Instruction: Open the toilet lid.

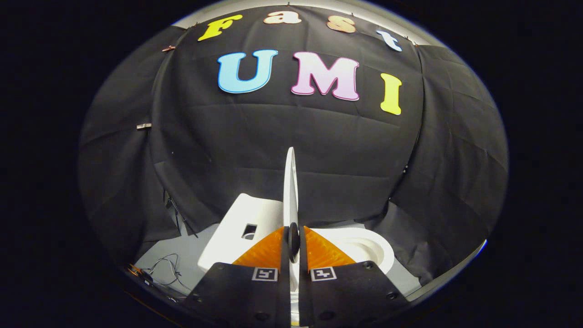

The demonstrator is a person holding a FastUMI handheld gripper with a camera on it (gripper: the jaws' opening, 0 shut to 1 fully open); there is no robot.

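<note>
The white toilet lid (290,187) stands upright, seen edge-on, rising straight up from between my fingers. My gripper (294,239) is shut on the lid's edge, with both fingers pressing its two faces. To the right of the lid lies the white toilet bowl with its seat (364,248), uncovered. To the left of the lid stands the white cistern (239,223), which has a dark square opening in its top.
Black cloth walls close the booth behind the toilet and on both sides. Thin cables (166,269) lie on the grey floor left of the cistern. A dark rod (175,212) leans against the left wall.
</note>
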